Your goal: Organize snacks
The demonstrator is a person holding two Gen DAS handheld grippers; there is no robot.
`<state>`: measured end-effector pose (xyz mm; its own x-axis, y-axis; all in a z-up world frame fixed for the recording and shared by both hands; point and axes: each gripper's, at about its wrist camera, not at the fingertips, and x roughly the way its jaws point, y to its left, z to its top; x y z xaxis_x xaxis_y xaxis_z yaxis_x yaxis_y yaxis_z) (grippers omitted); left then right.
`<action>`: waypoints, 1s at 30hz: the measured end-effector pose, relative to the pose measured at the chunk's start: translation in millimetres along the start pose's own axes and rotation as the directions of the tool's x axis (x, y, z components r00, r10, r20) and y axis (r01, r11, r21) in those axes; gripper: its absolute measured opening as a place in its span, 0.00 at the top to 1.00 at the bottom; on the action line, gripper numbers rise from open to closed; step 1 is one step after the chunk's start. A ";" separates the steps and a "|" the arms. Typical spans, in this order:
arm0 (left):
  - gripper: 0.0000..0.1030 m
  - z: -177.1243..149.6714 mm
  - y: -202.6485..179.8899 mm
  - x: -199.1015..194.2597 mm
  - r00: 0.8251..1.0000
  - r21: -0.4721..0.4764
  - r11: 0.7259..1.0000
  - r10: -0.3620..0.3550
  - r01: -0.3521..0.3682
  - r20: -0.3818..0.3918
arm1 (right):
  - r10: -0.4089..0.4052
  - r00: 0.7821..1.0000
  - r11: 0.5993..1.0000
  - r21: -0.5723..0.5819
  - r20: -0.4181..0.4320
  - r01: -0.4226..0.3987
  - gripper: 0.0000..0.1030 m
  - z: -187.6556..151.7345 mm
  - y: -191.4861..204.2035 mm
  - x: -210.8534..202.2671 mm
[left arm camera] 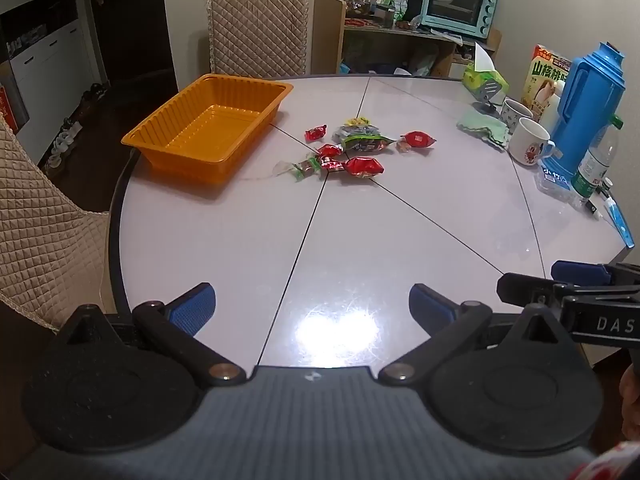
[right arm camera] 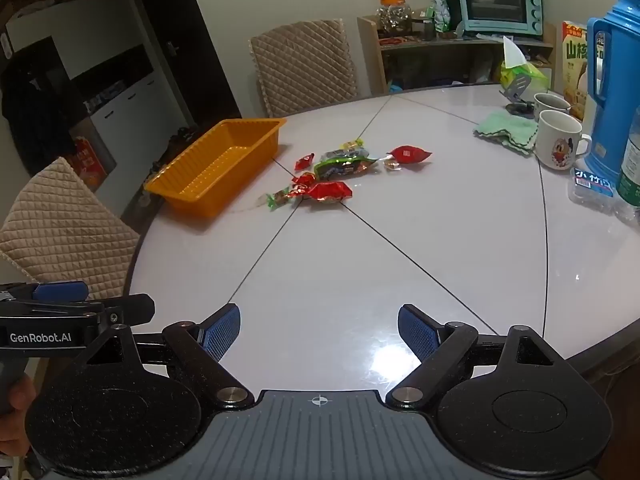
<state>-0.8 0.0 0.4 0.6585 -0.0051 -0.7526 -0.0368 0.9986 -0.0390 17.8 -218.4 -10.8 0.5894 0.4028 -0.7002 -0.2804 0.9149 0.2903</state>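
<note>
An empty orange tray stands at the table's far left edge. Right of it lies a loose pile of wrapped snacks: several red packets, a green packet and a red one set apart to the right. My left gripper hovers open over the near table edge, nothing between its blue pads. My right gripper is open too, empty, beside the left one. Each shows at the other view's edge: the right gripper and the left gripper.
White round table with quilted chairs at the back and left. On the right stand two mugs, a green cloth, a blue thermos, a bottle and a tissue pack. A shelf with an oven is behind.
</note>
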 end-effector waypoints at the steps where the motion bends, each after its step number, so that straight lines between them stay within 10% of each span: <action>1: 0.00 -0.2 -0.1 -0.6 1.000 0.002 1.000 -0.002 0.002 0.001 | 0.000 1.000 1.000 0.001 0.000 0.000 0.17 0.1 -0.3 0.0; 30: 0.00 -0.9 -2.2 4.5 1.000 0.006 1.000 -0.002 0.002 -0.013 | 0.003 1.000 1.000 0.003 0.003 -0.003 0.17 1.2 -0.8 -0.7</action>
<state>1.6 -2.2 -3.5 0.6488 -0.0073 -0.7609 -0.0311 0.9989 -0.0361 18.5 -219.3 -9.8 0.5912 0.4054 -0.6972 -0.2800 0.9139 0.2940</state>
